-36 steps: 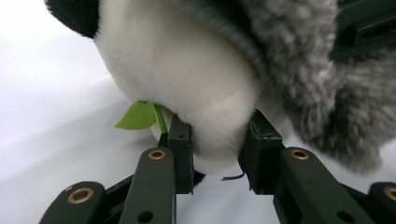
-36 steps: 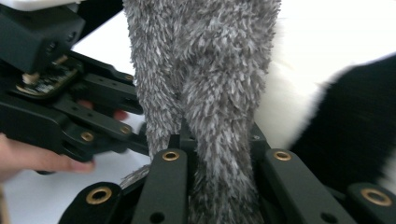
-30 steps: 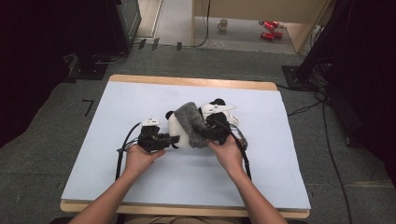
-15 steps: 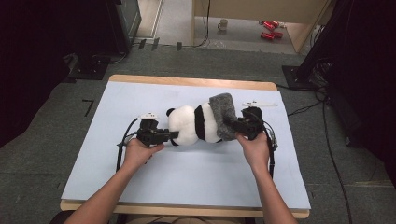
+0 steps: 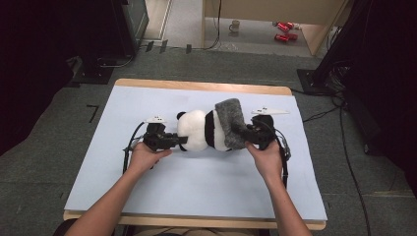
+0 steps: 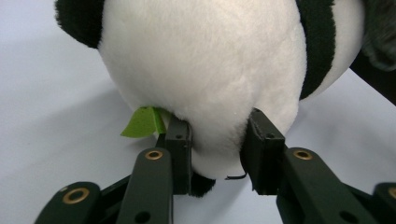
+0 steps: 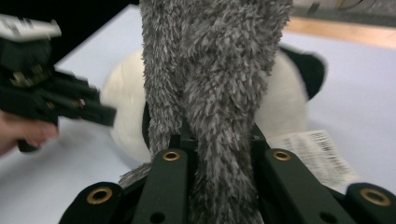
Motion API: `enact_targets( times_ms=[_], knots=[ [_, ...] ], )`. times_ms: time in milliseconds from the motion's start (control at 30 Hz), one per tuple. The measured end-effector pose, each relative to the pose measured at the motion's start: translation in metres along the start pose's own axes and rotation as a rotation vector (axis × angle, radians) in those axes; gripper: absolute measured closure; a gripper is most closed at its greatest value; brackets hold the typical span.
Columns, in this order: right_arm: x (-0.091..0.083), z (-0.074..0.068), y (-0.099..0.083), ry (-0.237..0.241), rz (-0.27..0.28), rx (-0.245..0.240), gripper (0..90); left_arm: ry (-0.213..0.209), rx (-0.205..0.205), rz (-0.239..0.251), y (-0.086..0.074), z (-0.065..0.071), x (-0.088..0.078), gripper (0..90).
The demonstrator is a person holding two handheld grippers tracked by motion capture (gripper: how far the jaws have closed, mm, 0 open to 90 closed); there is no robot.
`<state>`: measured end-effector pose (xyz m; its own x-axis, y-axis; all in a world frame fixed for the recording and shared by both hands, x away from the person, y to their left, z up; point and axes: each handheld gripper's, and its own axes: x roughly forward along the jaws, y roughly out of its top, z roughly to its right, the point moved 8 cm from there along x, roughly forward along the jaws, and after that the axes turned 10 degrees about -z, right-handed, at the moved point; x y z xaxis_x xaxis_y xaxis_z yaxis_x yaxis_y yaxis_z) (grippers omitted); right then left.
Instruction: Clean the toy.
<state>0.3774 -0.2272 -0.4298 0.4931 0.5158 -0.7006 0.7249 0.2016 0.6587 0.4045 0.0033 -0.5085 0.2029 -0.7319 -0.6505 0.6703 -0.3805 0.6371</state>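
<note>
1. Plush panda [image 5: 196, 130] lying lengthwise at mid tabletop [image 5: 162, 187], white head to the left, black band around the body, grey fuzzy cloth [image 5: 231, 123] draped over its right end.
2. Left tool [image 5: 183, 141] at the panda's left end; jaws just eased slightly wider, yet pads [image 6: 180, 144] pressed into the white plush on both sides, grasping the panda. Small green felt leaf [image 6: 142, 122] tucked just beside the left-hand pad.
3. Right tool [image 5: 246, 137] at the right end, clenched tight on the grey fuzzy cloth, a bunched strip rising between its 2 jaws in the right gripper view [image 7: 219, 93].
4. White printed label [image 7: 317, 154] flat on the tabletop, just right of the right tool's jaws, near the panda's black ear.
5. Both forearms entering from the near edge, 1 hand per tool.
</note>
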Motion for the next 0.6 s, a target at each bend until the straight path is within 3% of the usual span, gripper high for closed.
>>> enact_targets(
  times_ms=[67, 133, 333, 600],
  knots=[
    [0.006, 0.000, -0.001, -0.003, 0.006, -0.001, 77.8, -0.008, -0.009, 0.003, 0.000, -0.001, -0.001, 61.2],
    [0.006, 0.004, 0.000, 0.003, 0.010, 0.015, 77.8, -0.011, 0.007, 0.015, 0.001, 0.000, -0.001, 56.1],
    [0.010, 0.014, 0.002, 0.008, 0.037, 0.030, 77.5, 0.046, 0.170, 0.006, -0.005, 0.002, 0.003, 39.4],
    [0.011, 0.023, 0.008, -0.014, 0.051, 0.045, 77.2, 0.053, 0.176, -0.041, -0.016, 0.000, 0.013, 40.3]
  ],
)
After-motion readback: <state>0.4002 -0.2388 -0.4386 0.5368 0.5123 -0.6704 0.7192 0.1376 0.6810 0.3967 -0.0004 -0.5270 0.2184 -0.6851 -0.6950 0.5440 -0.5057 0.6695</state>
